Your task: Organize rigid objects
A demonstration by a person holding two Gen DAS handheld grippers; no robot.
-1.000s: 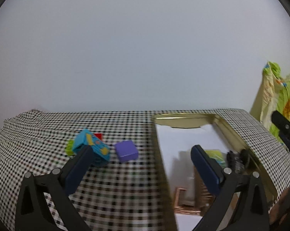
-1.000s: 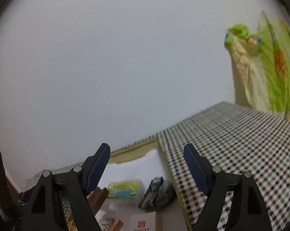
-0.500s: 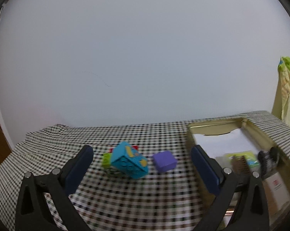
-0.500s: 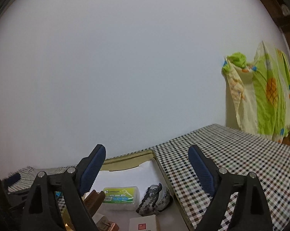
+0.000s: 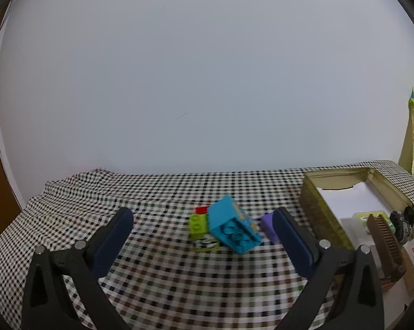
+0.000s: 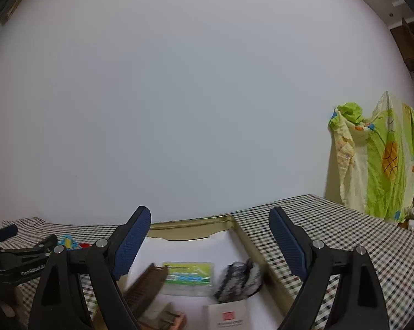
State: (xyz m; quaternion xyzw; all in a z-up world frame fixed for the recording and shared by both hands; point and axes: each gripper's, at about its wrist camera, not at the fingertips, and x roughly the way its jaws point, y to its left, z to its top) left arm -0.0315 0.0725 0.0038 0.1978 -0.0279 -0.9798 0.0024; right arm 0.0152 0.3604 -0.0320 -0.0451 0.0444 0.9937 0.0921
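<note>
In the left wrist view a cyan toy block [image 5: 232, 227] leans on a lime-green brick [image 5: 198, 224] with a red piece [image 5: 201, 209] behind it, on the checkered cloth. A purple cube [image 5: 269, 228] lies just right of them, partly behind my right finger. My left gripper [image 5: 201, 236] is open and empty, a little short of the blocks. My right gripper [image 6: 209, 244] is open and empty above the gold tin box [image 6: 244, 236], which holds a brown comb [image 6: 145, 283], a green packet [image 6: 189, 273], a dark furry thing [image 6: 238, 277] and a white card [image 6: 229, 319].
The gold tin box [image 5: 315, 214] stands at the right of the blocks on the checkered table [image 5: 157, 269]. A green and yellow patterned cloth [image 6: 377, 162] hangs at the far right. A plain white wall lies behind the table. The left gripper [image 6: 25, 255] shows at the right wrist view's left edge.
My left gripper has swung left, away from the box, so the blocks now sit between its fingers. My right gripper has shifted so the box sits between its fingers.
</note>
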